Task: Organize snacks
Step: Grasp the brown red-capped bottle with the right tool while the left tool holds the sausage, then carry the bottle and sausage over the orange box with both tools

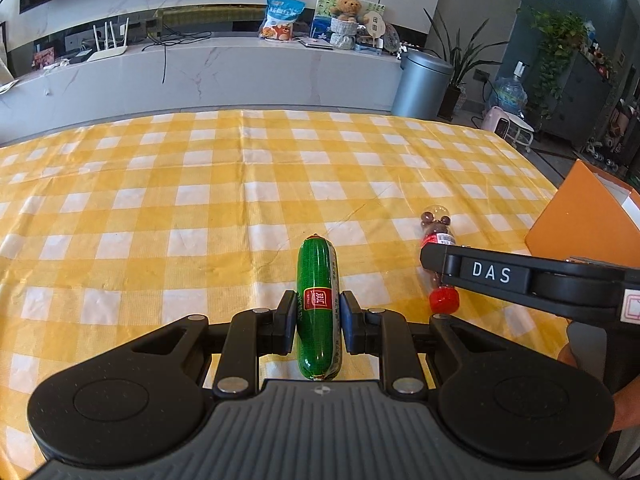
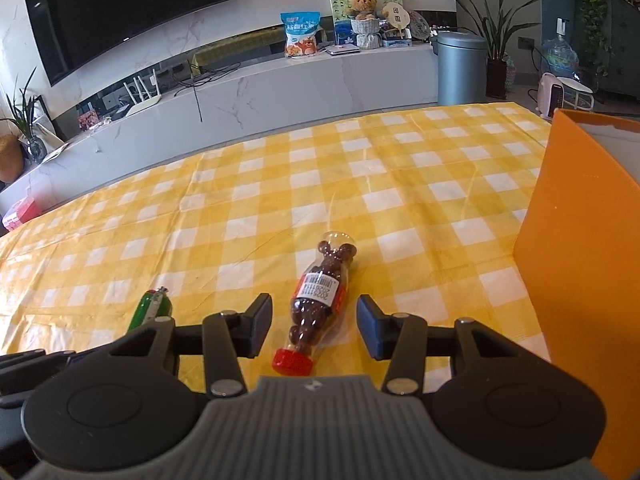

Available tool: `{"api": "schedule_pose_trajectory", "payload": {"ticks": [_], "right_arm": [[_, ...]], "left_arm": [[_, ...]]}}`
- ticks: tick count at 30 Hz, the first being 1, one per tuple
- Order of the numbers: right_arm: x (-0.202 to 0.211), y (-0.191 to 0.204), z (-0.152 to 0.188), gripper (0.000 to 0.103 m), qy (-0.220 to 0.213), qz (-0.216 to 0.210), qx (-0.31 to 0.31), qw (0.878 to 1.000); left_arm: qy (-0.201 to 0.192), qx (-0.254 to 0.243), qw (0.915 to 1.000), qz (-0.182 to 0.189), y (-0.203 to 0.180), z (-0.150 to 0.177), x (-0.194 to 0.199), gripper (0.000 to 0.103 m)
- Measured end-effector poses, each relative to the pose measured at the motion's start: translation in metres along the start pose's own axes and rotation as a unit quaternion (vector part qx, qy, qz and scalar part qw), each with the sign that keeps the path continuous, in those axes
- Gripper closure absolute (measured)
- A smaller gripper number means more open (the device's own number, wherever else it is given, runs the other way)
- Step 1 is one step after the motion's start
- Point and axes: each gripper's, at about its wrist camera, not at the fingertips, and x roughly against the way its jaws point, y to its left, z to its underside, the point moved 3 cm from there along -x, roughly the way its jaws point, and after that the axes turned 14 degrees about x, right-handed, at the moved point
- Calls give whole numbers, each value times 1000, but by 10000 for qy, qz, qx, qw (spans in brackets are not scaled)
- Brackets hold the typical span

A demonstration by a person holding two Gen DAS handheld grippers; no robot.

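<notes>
Only the left wrist view shows the left tool (image 1: 318,326) closed on the green plastic-wrapped sausage with a red label (image 1: 318,304), its two dark pads pressed against the sausage's sides at mid-length, the sausage lying along the tool's axis and pointing toward 12 o'clock over the desk with its yellow-and-white checked cloth (image 1: 160,208). The right wrist view catches only the tip of that sausage (image 2: 154,308) at 9 o'clock of the right tool (image 2: 314,324), half hidden behind the tool's own frame. What the right view shows clearly is the clear plastic bear-shaped bottle of brown chocolate balls with a red cap (image 2: 320,300), lying on its side on the cloth, cap toward the camera, bear head toward 12 o'clock. The right tool stands partly open with the bottle between its pads; a gap shows on both sides, so nothing is gripped. In the left view that same bottle (image 1: 438,240) lies at 2 o'clock of the sausage, partly covered by the black body of the right tool, which reaches in from 3 o'clock. The orange cardboard box (image 2: 588,240) rises at 3 o'clock in the right view, just beside the bottle's area. Both tools point forward and downward toward the desk.
</notes>
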Motion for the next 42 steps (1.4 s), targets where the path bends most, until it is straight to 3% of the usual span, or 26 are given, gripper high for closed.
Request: {"api": "schedule_pose_trajectory", "payload": {"ticks": [6,11,18,32,42], "right_arm": [[-14,-2,-3,59,43,15,-3,10000],[-19,-5,0,71,131,-95,-71,9998],[-1,-3,11,72,182,-209,19,9996],[91,-2,47,73,75,-886,41,9960],[185,-25,52,73,-572,-974,-26,9936]], "left_arm": [[6,54,10000,9,-1,0,-2,78],[26,44,10000,5,-1,1,1,78],[1,142,9999,55,-6,11,18,78],[68,546,9984,135,-17,34,77,78],[-289,315,9989,205,-54,43,136,78]]}}
